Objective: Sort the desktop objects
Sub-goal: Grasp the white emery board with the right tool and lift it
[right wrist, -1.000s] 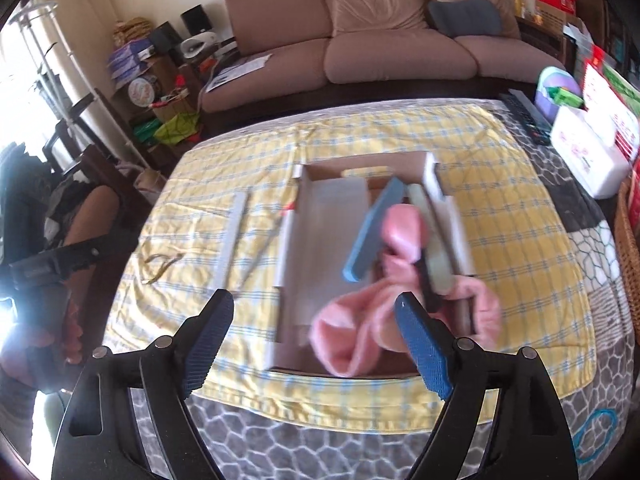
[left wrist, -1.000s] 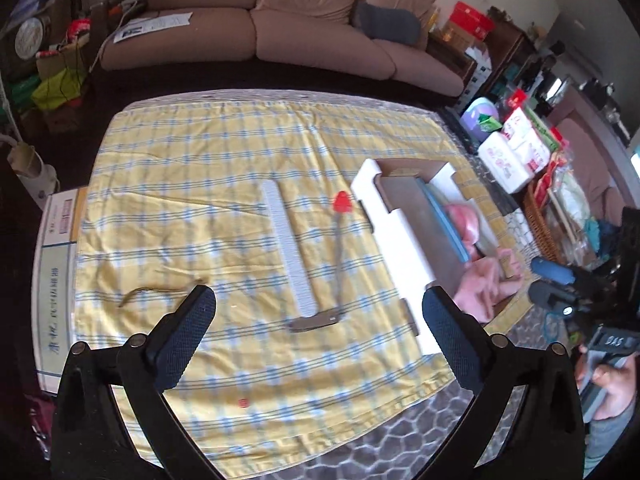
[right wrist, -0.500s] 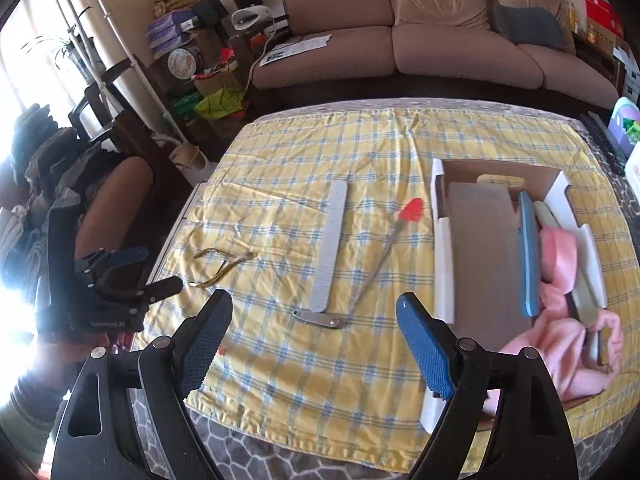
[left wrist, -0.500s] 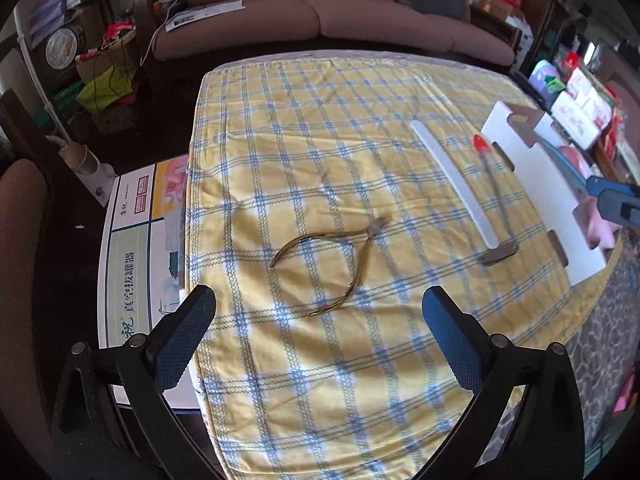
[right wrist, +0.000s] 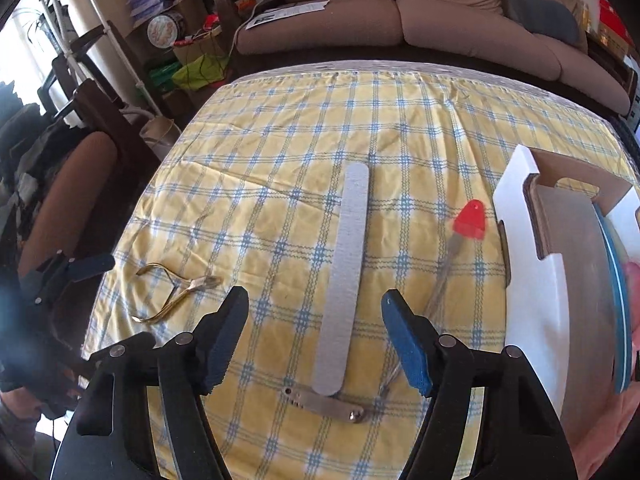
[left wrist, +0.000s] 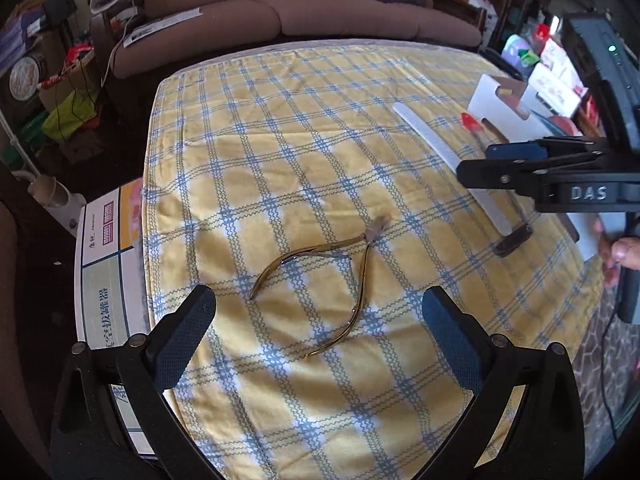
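A gold cuticle nipper (left wrist: 320,292) lies on the yellow checked tablecloth (left wrist: 320,140), and my left gripper (left wrist: 318,320) hovers over it, open, with the nipper's handles between its fingers and untouched. My right gripper (right wrist: 316,316) hangs above a long grey nail file (right wrist: 346,272). Its jaws are closing, with the file's near end between them and the pads clear of it. A silver nail clipper (right wrist: 328,402) lies across the file's near tip. A red-tipped tool (right wrist: 468,220) with a clear handle lies to the right of the file.
A white cardboard box (right wrist: 532,280) at the right holds a blue file (right wrist: 616,280) and a pink cloth (right wrist: 632,272). A printed carton (left wrist: 104,272) sits off the table's left edge. A sofa (right wrist: 440,12) stands behind the table and a chair (right wrist: 72,184) to the left.
Both grippers swung left and came down. The left went from the file and clipper to over the nipper; the right from above the box to over the nail file, jaws narrower.
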Action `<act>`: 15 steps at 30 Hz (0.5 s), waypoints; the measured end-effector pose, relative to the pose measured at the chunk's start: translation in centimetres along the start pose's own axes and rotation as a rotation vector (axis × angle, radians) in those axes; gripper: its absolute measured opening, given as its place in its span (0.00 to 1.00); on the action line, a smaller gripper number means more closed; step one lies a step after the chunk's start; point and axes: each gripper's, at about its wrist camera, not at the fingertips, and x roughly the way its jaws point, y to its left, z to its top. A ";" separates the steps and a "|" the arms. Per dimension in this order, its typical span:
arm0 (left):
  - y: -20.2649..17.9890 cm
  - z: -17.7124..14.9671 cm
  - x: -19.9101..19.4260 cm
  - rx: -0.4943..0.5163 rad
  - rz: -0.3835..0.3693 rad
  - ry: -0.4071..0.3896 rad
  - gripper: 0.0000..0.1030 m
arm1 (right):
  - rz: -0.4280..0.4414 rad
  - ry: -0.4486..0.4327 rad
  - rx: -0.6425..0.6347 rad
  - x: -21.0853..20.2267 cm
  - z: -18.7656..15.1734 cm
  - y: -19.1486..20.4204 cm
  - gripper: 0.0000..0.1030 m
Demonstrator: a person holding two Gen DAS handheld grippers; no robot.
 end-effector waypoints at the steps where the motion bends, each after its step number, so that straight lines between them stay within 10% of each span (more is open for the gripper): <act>1: 0.0 0.1 0.0 -0.004 -0.013 -0.001 1.00 | -0.014 0.004 -0.014 0.6 0.2 0.2 0.67; 10: -1.3 0.0 0.3 0.025 -0.044 0.011 1.00 | -0.117 0.025 -0.053 3.7 0.6 0.6 0.55; 13: -2.5 0.2 -0.4 0.051 -0.065 -0.011 1.00 | -0.118 0.033 -0.096 3.3 0.5 1.0 0.18; 15: -3.6 0.4 -0.8 0.070 -0.090 -0.028 1.00 | -0.111 0.040 -0.116 2.8 0.5 1.1 0.18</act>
